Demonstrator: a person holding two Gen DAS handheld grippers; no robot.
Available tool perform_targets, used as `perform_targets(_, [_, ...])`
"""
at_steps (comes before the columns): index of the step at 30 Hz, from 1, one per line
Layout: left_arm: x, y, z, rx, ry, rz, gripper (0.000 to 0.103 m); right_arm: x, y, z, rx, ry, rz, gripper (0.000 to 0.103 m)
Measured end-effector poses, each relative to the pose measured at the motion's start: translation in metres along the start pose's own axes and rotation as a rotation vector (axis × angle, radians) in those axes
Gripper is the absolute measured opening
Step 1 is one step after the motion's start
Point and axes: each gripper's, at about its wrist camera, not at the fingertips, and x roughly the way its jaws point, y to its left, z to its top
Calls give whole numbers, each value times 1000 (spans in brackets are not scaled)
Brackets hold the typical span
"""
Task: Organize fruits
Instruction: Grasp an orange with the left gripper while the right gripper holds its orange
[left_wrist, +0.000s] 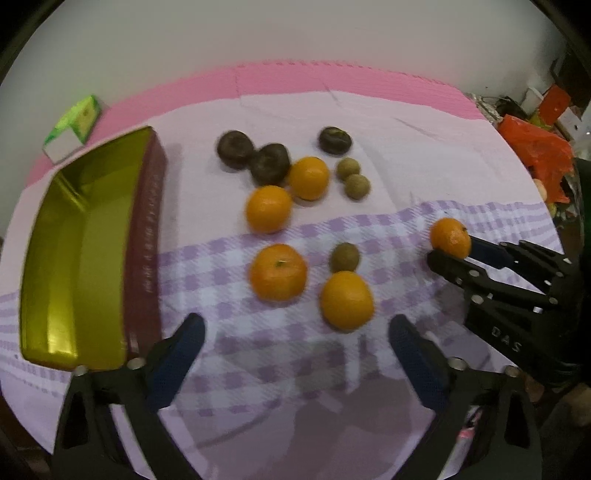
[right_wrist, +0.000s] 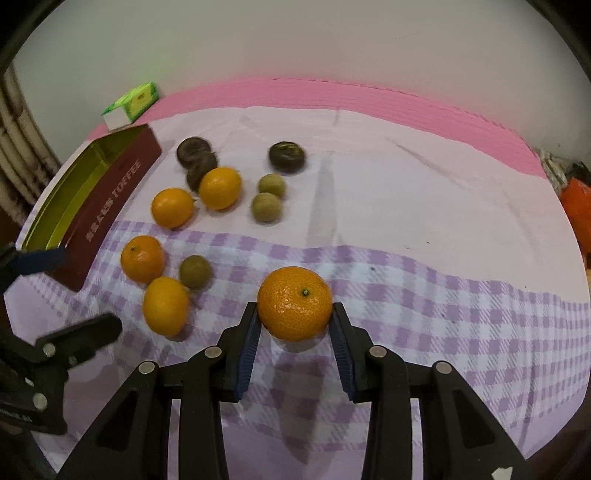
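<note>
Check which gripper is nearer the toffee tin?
Left. The left gripper hangs open just beside the toffee tin; the right gripper is across the fruit pile, shut on an orange.

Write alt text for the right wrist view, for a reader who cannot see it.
The right gripper clamps a mandarin just above a purple checked cloth. To the left lie four more mandarins, three small green fruits and three dark fruits, beside an open toffee tin.

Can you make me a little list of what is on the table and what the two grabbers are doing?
oranges: five; four loose, one held
dark fruits: three, at the back
small green-brown fruits: three
tin: open, empty
cloth: pink and purple check
left gripper: open, nothing between its fingers
right gripper: shut on the held orange
</note>
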Motion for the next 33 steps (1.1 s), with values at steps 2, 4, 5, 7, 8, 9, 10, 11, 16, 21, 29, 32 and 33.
perform_targets(2, [5, -4, 2, -15, 27, -22, 88, 0, -5, 2, 12, -5, -5, 35])
perform_targets(4, [8, -7, 4, -22, 33, -26, 84, -1, -10, 1, 22, -11, -7, 35])
perform_targets(5, [9, -9, 5, -24, 35, -28, 83, -2, -12, 2, 29, -13, -5, 35])
perform_targets(7, [12, -11, 8, -32, 42, -33, 78, -2, -15, 3, 40, -16, -4, 35])
perform_targets(8, [14, -11, 9, -38, 46, -36, 77, -2, -16, 3, 46, -15, -4, 35])
perform_targets(9, [16, -11, 11, -43, 53, -38, 74, -1, -17, 4, 53, -14, -2, 35])
perform_targets(10, [19, -11, 12, -48, 63, -42, 70, -1, -18, 4, 60, -11, 1, 35])
perform_targets(11, [22, -12, 14, -51, 72, -47, 68, 0, -19, 4, 64, -10, 2, 35])
perform_targets(16, [32, -15, 16, -56, 98, -57, 57, 0, -20, 4, 68, -8, 8, 35])
perform_targets(21, [40, -16, 17, -63, 116, -57, 49, 0, -20, 4, 67, -8, 13, 35])
perform_targets(29, [45, -15, 20, -64, 121, -63, 38, 0, -19, 4, 64, -7, 16, 35])
perform_targets(32, [45, -16, 19, -63, 122, -69, 38, 1, -18, 4, 60, -6, 18, 35])
perform_targets(33, [44, -16, 19, -60, 122, -69, 38, 1, -18, 4, 58, -6, 19, 35])
